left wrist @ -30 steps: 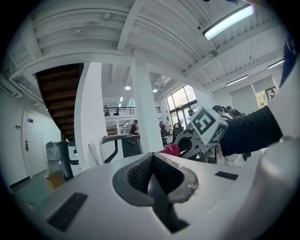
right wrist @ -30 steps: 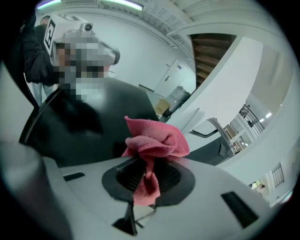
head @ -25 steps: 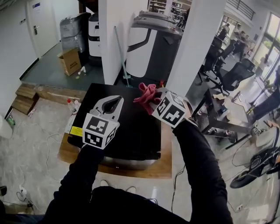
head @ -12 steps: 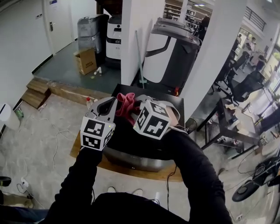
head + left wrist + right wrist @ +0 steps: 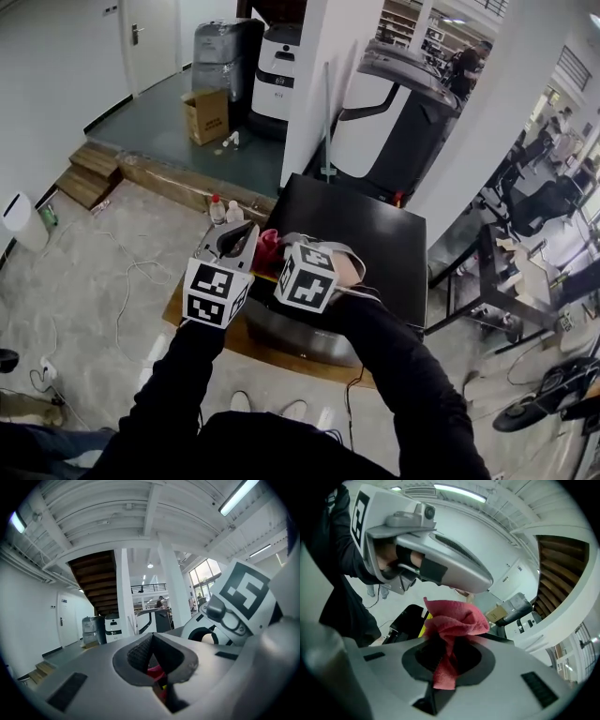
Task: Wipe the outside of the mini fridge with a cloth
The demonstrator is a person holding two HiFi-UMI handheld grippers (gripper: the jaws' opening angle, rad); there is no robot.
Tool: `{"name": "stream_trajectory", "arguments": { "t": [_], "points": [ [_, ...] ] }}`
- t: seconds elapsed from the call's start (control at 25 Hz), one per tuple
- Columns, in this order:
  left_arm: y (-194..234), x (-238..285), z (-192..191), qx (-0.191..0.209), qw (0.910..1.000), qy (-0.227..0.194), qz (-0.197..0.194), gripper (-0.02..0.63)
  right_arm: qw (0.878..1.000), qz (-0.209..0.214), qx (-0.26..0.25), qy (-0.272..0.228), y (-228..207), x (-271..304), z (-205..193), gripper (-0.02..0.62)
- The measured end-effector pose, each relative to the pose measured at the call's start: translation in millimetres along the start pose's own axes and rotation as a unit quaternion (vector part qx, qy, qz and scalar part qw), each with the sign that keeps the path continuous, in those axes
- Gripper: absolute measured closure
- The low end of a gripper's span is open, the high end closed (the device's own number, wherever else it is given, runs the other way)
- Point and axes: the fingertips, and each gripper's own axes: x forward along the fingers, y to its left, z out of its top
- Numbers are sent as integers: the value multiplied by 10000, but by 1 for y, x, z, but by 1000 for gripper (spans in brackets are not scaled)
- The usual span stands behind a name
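The black mini fridge (image 5: 370, 234) stands on a wooden pallet, seen from above in the head view. At its near left corner my right gripper (image 5: 274, 253) is shut on a crumpled red cloth (image 5: 267, 246). The right gripper view shows the cloth (image 5: 454, 618) bunched between the jaws of the right gripper (image 5: 447, 641), with the fridge's black edge (image 5: 405, 618) below. My left gripper (image 5: 244, 237) sits just left of the cloth with its jaws shut and empty; it hangs over the cloth (image 5: 485, 583) without touching it. In the left gripper view the jaw tips (image 5: 152, 641) meet, and the right gripper's marker cube (image 5: 243, 592) is close at the right.
Two small bottles (image 5: 220, 210) stand on the floor by the fridge's left side. Cables (image 5: 122, 281) trail across the floor. A cardboard box (image 5: 208, 114), white machines (image 5: 279, 66) and a white pillar (image 5: 323, 84) are behind. A desk (image 5: 525, 281) stands at the right.
Both grippers have come back from the middle of the fridge top to its near left corner. The right gripper carried the cloth leftward, up beside the left gripper.
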Motion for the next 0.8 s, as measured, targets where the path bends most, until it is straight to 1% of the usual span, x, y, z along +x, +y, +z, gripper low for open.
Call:
{"name": "stream_trajectory", "arguments": {
  "t": [0.2, 0.4, 0.56, 0.8],
  "points": [
    [-21, 0, -6, -12, 9995, -34, -322, 600, 9998, -193, -60, 57, 4, 0, -5, 537],
    [-60, 12, -4, 50, 9968, -37, -799, 600, 9991, -330, 166, 214, 7, -16, -32, 537],
    [-101, 28, 8, 85, 9925, -120, -1210, 600, 9967, -460, 495, 450, 6, -43, -76, 537],
    [-183, 55, 30, 100, 9813, -247, -1907, 600, 9885, -736, 1026, 833, 12, -95, -159, 537]
  ]
}}
